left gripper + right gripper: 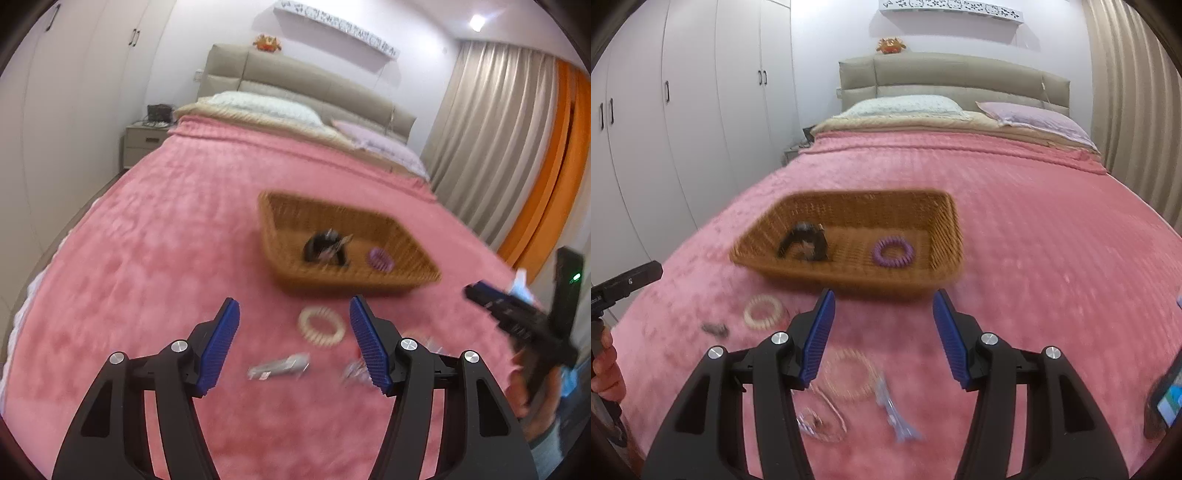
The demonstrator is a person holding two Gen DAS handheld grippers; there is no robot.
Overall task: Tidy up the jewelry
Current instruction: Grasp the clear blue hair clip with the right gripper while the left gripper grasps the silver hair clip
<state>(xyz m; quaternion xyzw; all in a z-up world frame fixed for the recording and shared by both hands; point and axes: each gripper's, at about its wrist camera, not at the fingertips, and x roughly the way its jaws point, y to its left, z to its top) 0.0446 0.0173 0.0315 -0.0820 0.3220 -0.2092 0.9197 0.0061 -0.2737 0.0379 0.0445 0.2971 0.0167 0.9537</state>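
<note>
A brown wicker basket (413, 236) (945, 236) sits on the pink bedspread. It holds a black hair clip (325, 247) (803, 243) and a purple ring bracelet (380, 258) (892, 252). A cream ring bracelet (321, 326) (762, 312) lies in front of the basket. A silver clip (279, 366) (714, 328) lies between my left gripper's fingers, on the blanket. My left gripper (295, 325) is open and empty. My right gripper (882, 325) is open and empty above a pink bead bracelet (851, 373), a thin chain (823, 417) and a pale blue clip (897, 417).
The pink bedspread (1052, 258) covers a wide bed with pillows and a headboard at the far end. White wardrobes (683, 110) stand left, curtains (498, 140) right. A nightstand (144, 142) stands beside the bed. A phone (1167, 398) shows at the right edge.
</note>
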